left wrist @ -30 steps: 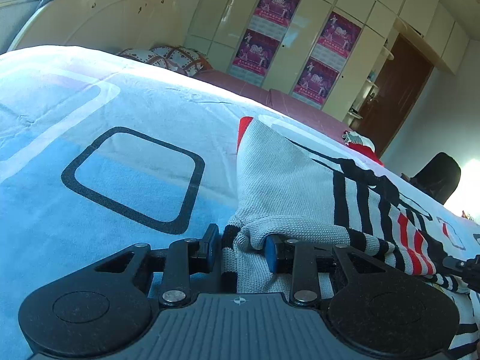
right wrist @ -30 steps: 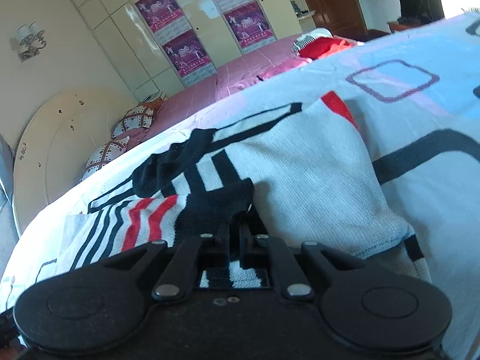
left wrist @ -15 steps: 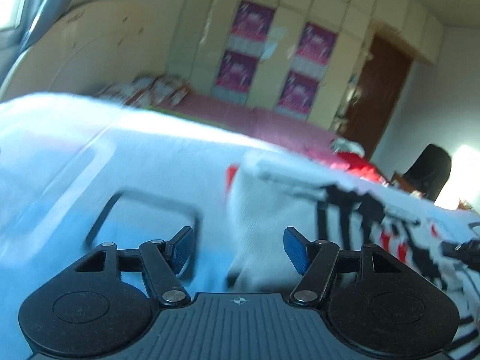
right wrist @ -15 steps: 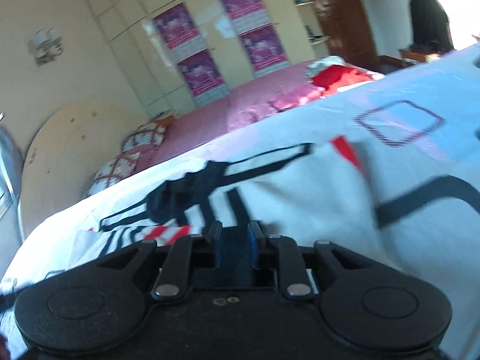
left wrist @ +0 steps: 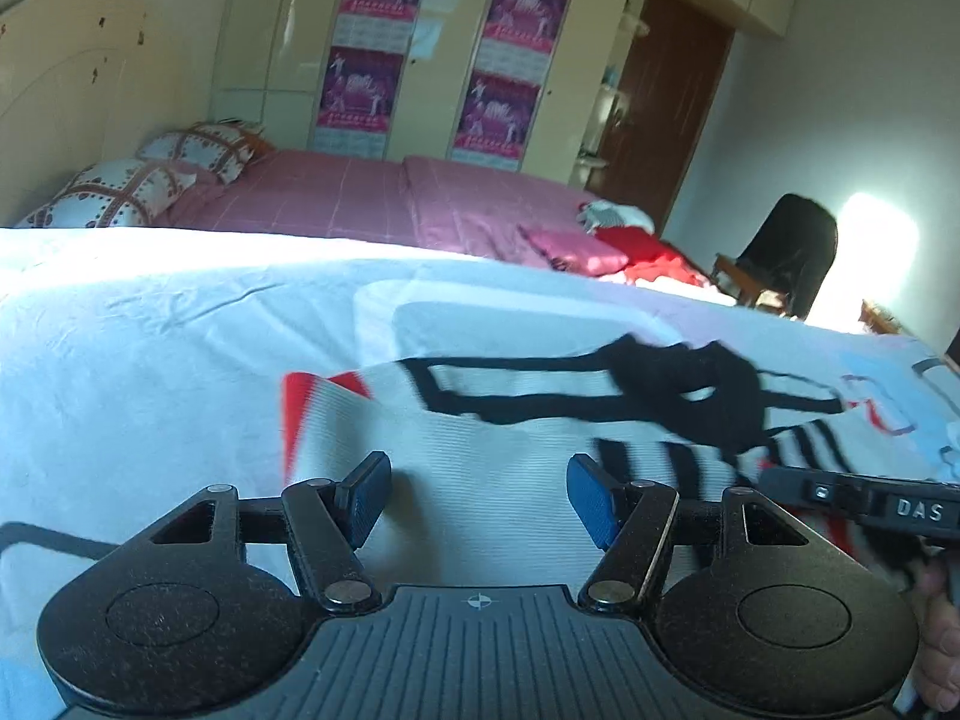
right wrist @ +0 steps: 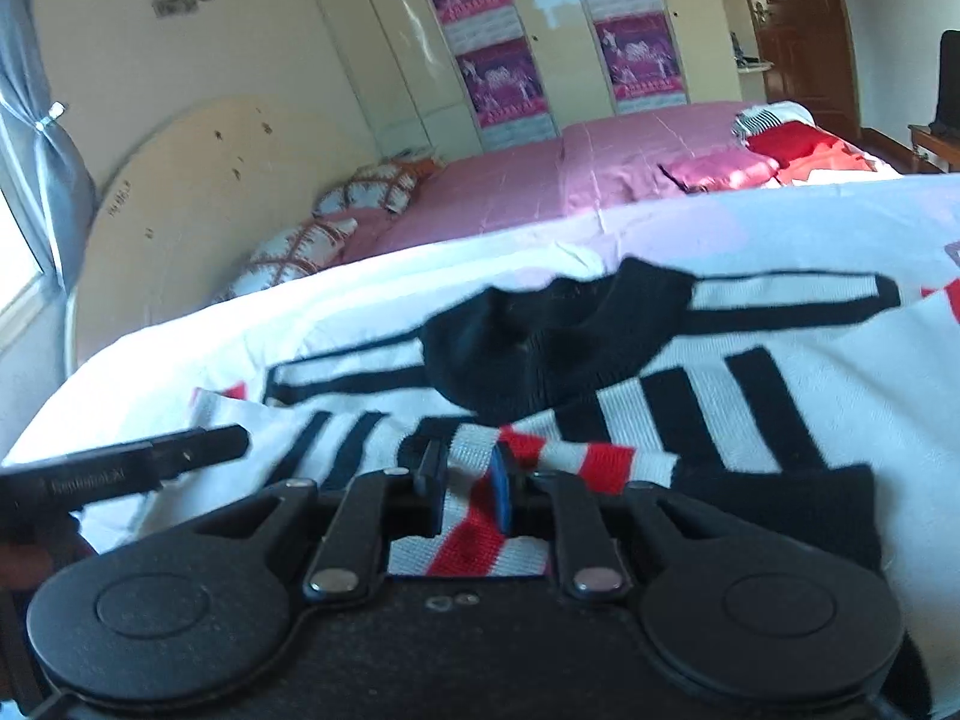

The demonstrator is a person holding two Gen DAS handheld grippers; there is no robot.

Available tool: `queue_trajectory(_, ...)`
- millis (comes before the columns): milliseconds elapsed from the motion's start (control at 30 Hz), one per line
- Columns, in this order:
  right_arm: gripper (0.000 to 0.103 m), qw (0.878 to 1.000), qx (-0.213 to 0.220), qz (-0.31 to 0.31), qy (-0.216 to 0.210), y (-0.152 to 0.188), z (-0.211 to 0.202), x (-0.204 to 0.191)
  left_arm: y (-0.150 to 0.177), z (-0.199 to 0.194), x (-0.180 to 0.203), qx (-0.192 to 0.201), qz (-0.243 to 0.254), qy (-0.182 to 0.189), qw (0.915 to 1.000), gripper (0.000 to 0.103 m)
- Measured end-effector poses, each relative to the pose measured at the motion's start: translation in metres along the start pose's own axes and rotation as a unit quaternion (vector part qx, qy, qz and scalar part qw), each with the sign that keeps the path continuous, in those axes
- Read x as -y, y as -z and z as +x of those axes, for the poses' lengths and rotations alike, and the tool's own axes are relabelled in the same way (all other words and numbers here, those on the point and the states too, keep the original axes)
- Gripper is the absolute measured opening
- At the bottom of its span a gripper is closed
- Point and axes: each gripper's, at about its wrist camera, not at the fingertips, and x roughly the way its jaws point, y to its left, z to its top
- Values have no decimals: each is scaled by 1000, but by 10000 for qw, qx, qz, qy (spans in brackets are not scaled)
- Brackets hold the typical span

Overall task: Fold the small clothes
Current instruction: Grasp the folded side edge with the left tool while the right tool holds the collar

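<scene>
Sweater (left wrist: pixel 528 474), a white knit with black and red stripes, lies spread on the pale sheet (left wrist: pixel 150 372) in the lower centre of both views; a second ago the left gripper (left wrist: pixel 477 501) clamped its folded edge, whereas its fingers (left wrist: pixel 366 495) now stand wide apart above the knit, holding nothing. The right gripper (right wrist: pixel 468 483) was pinching black fabric then and now has its fingers (right wrist: pixel 501 489) closed on a red-and-white striped fold. Pink bedding (left wrist: pixel 372 192), patterned pillows (left wrist: pixel 114 195) and postered wardrobe doors (left wrist: pixel 498 60) fill the upper frame. At lower right of the left view, the right gripper's body partly covers the striped part.
</scene>
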Motion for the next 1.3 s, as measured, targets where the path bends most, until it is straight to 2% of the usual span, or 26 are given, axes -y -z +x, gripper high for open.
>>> queue_trajectory(167, 2, 9995, 68, 90, 298, 5, 1, 7, 2, 7, -18, -32, -8, -128, 9999, 65)
queue_trajectory(433, 1, 9991, 79, 23, 420, 4, 2, 7, 2, 7, -18, -25, 87, -95, 9999, 65)
queue_trajectory(500, 3, 9989, 100, 109, 439, 3, -2, 8, 0, 6, -18, -39, 100, -98, 9999, 65)
queue_trajectory(567, 21, 9982, 215, 186, 526, 2, -9, 9, 0, 3, -17, -27, 96, -115, 9999, 65)
queue_trajectory(600, 23, 9978, 269, 210, 577, 1, -13, 10, 0, 1, -16, -16, 89, -134, 9999, 65)
queue_trajectory(733, 24, 9949, 489, 341, 811, -3, -33, 27, 1, -7, -11, 21, 127, -231, 9996, 65)
queue_trajectory(867, 29, 9889, 623, 699, 1154, -4, -52, 63, 3, -12, -11, 33, 170, -326, 9993, 65)
queue_trajectory(1000, 30, 9879, 370, 1090, 1036, 0, -51, 91, 7, -10, -12, -7, 127, -449, 9989, 65)
queue_trajectory(1167, 27, 9917, 237, 1045, 706, 2, -50, 93, 5, -11, -6, -29, 211, -499, 9985, 65)
queue_trajectory(1300, 28, 9879, 387, 1197, 912, 3, -59, 103, 8, -8, -3, -97, 285, -540, 9981, 65)
